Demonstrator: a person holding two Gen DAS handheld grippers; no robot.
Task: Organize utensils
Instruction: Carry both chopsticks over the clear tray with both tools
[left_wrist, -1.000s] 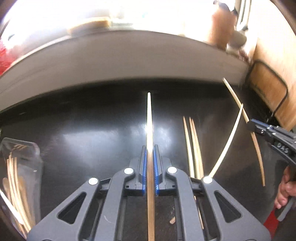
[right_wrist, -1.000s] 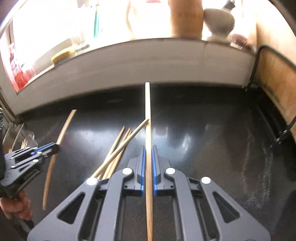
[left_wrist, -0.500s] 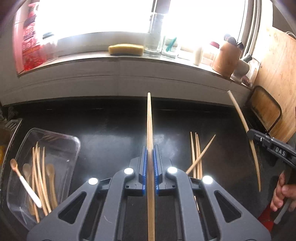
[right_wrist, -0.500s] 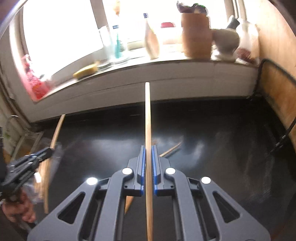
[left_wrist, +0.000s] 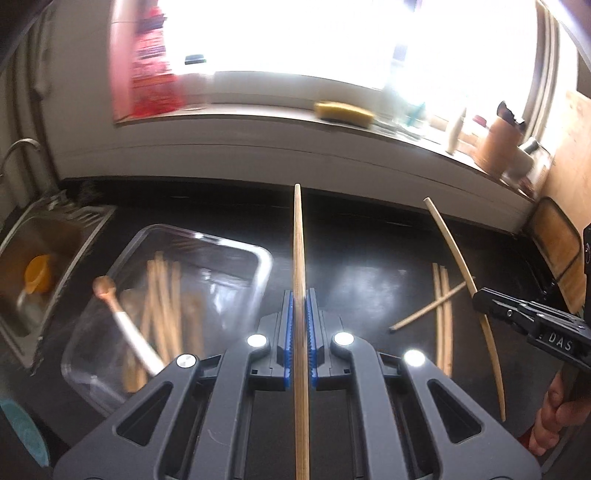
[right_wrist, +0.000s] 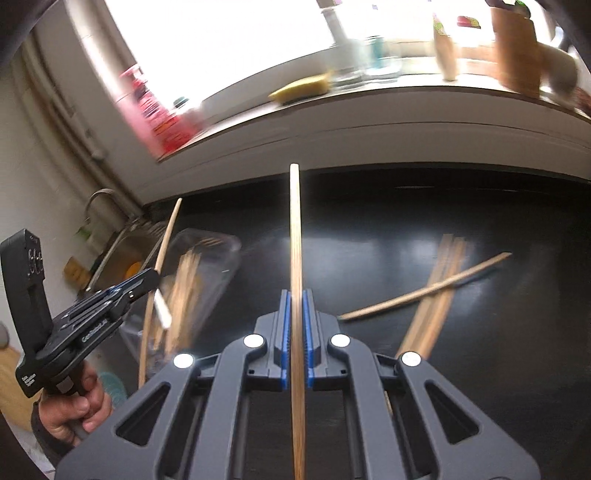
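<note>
My left gripper (left_wrist: 300, 299) is shut on a wooden chopstick (left_wrist: 299, 251) that points forward over the black counter (left_wrist: 354, 229). Left of it lies a clear plastic tray (left_wrist: 258, 258) holding several wooden chopsticks (left_wrist: 162, 302) and a wooden spoon with a white handle (left_wrist: 122, 325). My right gripper (right_wrist: 295, 299) is shut on a second chopstick (right_wrist: 295, 236); it also shows at the right edge of the left wrist view (left_wrist: 480, 301). Several loose chopsticks (right_wrist: 439, 291) lie on the counter to the right. The left gripper (right_wrist: 153, 275) appears at the left of the right wrist view, beside the tray (right_wrist: 225, 258).
A steel sink (left_wrist: 40, 258) with an orange object sits left of the tray. A windowsill with a yellow sponge (left_wrist: 343, 110), a red bottle (left_wrist: 155, 70) and jars runs along the back. A wooden board (left_wrist: 557, 258) leans at the right. A hand (right_wrist: 74, 406) grips the left tool.
Both grippers have risen and swung left with their chopsticks. The tray has come from the left edge towards the middle, and the sink has come into view.
</note>
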